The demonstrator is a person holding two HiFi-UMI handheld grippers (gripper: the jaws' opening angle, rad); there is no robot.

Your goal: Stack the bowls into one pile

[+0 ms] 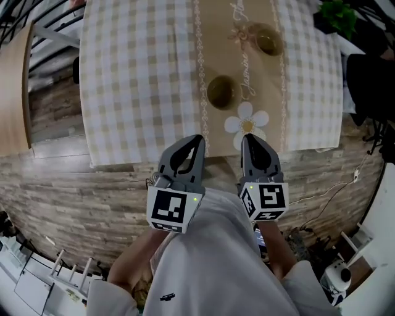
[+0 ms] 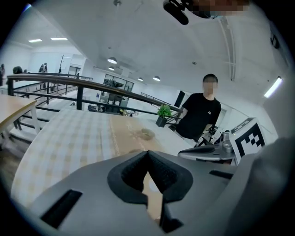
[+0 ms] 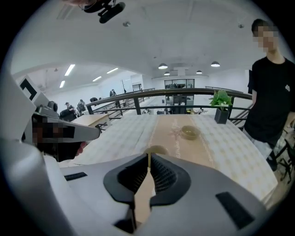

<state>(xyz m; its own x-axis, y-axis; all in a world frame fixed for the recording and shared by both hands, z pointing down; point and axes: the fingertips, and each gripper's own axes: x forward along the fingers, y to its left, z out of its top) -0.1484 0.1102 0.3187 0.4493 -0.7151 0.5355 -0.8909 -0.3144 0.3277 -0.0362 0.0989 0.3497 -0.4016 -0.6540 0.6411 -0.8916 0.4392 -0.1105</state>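
Two olive-green bowls stand apart on the tan runner of the table: a near bowl [image 1: 220, 91] and a far bowl [image 1: 268, 40]. The far bowl [image 3: 189, 132] also shows in the right gripper view, and the near bowl [image 3: 156, 150] peeks just over the jaws there. In the left gripper view the far bowl [image 2: 147, 134] is small and distant. My left gripper [image 1: 199, 141] and right gripper [image 1: 245, 139] hover side by side at the table's near edge, short of the bowls. Both are shut, jaws touching at the tips, with nothing held.
The table [image 1: 136, 74] has a checked cloth with a daisy print [image 1: 246, 121] near its front edge. A potted plant [image 1: 336, 15] stands at the far right corner. A person in black [image 3: 269, 92] stands to the table's right. A wooden bench [image 1: 13, 92] lies left.
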